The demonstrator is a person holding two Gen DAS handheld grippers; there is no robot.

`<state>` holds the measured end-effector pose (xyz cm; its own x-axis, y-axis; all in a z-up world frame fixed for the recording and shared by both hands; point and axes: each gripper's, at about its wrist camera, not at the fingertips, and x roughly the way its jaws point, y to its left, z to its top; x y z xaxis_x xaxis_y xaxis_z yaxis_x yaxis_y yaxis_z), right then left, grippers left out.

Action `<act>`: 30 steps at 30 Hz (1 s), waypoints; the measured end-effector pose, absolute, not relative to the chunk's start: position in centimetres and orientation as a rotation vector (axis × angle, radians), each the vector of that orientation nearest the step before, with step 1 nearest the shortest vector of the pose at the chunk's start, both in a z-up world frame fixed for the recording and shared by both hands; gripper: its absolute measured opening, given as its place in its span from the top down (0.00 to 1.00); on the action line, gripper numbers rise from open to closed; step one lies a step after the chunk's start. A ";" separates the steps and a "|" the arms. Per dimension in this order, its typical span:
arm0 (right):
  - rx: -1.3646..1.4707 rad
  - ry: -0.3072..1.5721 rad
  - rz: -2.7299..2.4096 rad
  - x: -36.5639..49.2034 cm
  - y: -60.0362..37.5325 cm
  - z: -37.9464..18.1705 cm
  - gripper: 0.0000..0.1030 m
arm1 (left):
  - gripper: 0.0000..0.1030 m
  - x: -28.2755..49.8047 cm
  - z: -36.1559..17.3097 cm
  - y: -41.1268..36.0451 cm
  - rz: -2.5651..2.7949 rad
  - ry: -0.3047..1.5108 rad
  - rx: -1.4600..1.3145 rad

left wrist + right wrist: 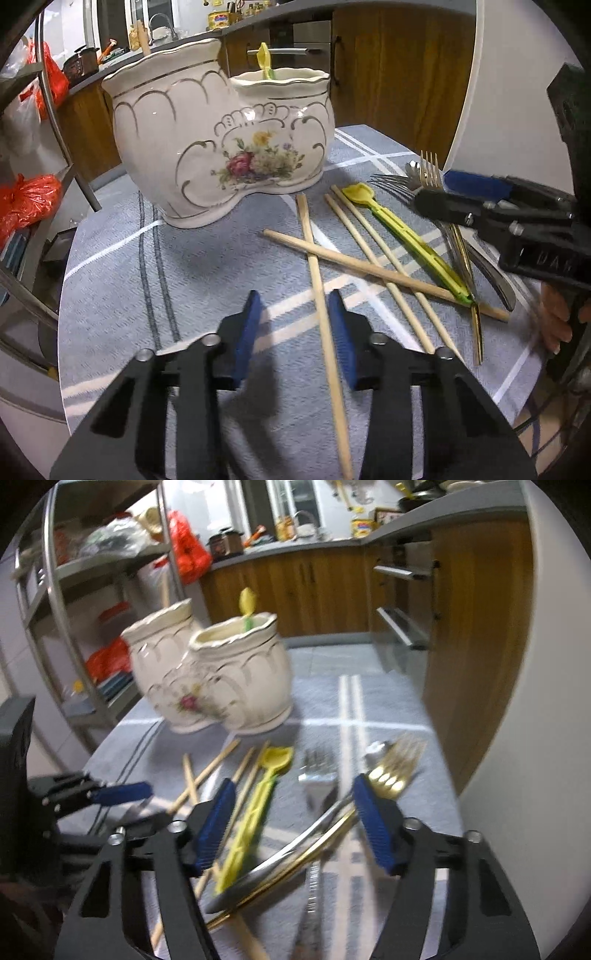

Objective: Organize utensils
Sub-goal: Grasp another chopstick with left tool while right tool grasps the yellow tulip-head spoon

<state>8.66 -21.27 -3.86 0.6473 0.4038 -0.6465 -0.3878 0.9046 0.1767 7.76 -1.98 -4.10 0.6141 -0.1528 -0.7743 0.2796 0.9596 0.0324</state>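
A white floral ceramic holder (221, 140) (221, 672) with two compartments stands on the blue-grey cloth. A yellow spoon (264, 59) (246, 605) sticks out of its right compartment. Several wooden chopsticks (369, 266), a yellow-green spoon (406, 236) (255, 812), a silver fork (317, 771) and a gold fork (391, 771) lie loose on the cloth. My left gripper (295, 332) is open low over one chopstick (325, 325), which runs between its blue pads near the right one. My right gripper (295, 823) (443, 195) is open above the fork handles and the yellow-green spoon.
The cloth (147, 258) covers a round table whose edge curves close on the left and right. A metal rack (55, 590) with red bags stands to the left. Wooden cabinets (295, 587) and an oven line the back. A hand (554, 325) holds the right gripper.
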 end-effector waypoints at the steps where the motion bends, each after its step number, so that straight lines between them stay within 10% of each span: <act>1: 0.015 0.745 0.458 8.6 -21.0 -3.9 0.48 | 0.76 7.7 -4.1 -1.6 -0.248 0.876 0.155; 14: -0.071 0.875 0.442 9.5 -17.6 -4.8 0.73 | 0.94 6.7 -3.9 2.8 -0.232 0.876 0.163; 30: -0.048 0.887 0.369 8.8 -17.3 -3.2 0.90 | 0.79 5.2 -3.7 5.6 -0.267 0.892 0.103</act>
<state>8.81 -17.33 -3.21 0.5731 0.2952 -0.7645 -0.3347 0.9358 0.1104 5.23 5.55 -3.74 0.5976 -0.1873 -0.7796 0.2725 0.9619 -0.0222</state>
